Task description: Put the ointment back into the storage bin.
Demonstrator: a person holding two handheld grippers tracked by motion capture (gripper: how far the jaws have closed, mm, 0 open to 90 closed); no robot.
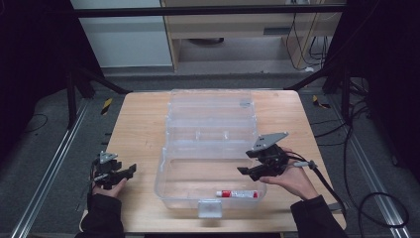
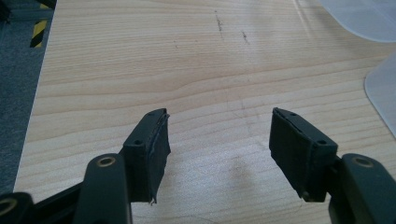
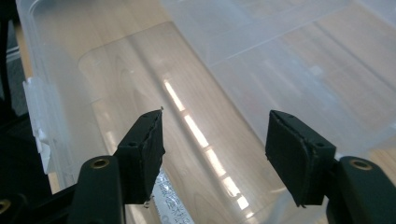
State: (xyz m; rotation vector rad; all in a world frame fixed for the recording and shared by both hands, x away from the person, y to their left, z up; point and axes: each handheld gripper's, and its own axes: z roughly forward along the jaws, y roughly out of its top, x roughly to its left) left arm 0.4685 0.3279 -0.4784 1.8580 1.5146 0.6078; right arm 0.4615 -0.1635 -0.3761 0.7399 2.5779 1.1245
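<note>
A clear plastic box [image 1: 162,166] stands open in the middle of the wooden table [image 1: 138,129], its lid [image 1: 210,106] laid back behind it. Inside, against the front wall, lies a white tube with a red cap [image 1: 237,194]. My right gripper [image 1: 243,171] hangs open over the box's right end with nothing between its jaws. In the right gripper view the gripper [image 3: 215,140] looks down into the box [image 3: 56,70], and the tube's printed end [image 3: 170,203] shows just below the left jaw. My left gripper [image 1: 132,169] rests open at the table's front left, over bare wood [image 2: 219,140].
A white latch [image 1: 210,208] juts from the box's front wall, near the table's front edge. Metal rails run along the floor on both sides of the table. Cables lie on the floor at the right. Bare wood lies left of the box.
</note>
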